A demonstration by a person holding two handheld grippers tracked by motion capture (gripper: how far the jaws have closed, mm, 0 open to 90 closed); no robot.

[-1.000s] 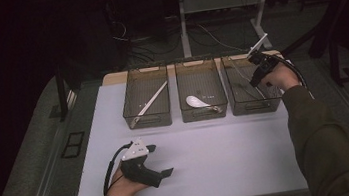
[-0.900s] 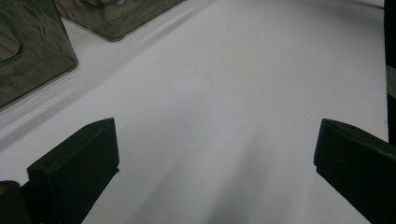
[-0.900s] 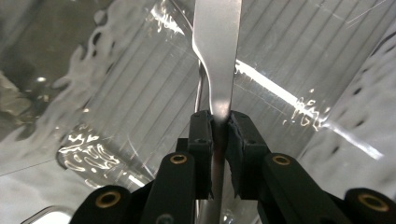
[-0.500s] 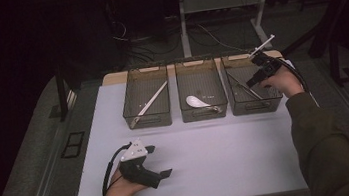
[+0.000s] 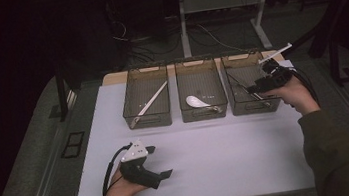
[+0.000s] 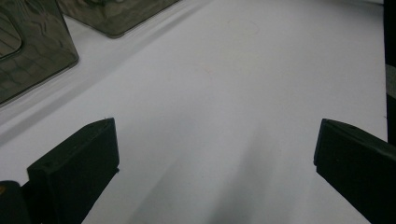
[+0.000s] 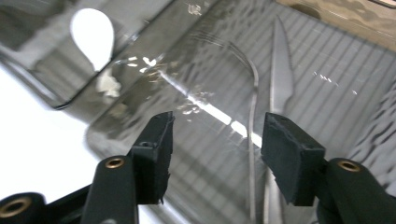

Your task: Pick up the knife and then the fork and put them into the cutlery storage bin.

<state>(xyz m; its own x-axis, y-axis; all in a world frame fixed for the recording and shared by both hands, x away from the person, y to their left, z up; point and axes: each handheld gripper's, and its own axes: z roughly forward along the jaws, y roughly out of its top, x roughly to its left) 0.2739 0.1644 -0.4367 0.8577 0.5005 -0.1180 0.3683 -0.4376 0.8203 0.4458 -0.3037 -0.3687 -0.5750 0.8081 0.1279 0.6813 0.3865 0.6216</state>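
The right claw (image 5: 254,88) is hovering over the right-hand bin (image 5: 235,70), its jaws having just been opening and now standing apart with nothing between them. A knife (image 7: 280,79) is lying on that bin's ribbed floor, below the jaws. The left claw (image 5: 164,172) is resting on the white worktop (image 5: 229,146) near the front edge, jaws spread wide and gripping nothing. A white spoon (image 5: 195,101) is lying in the middle bin (image 5: 198,72).
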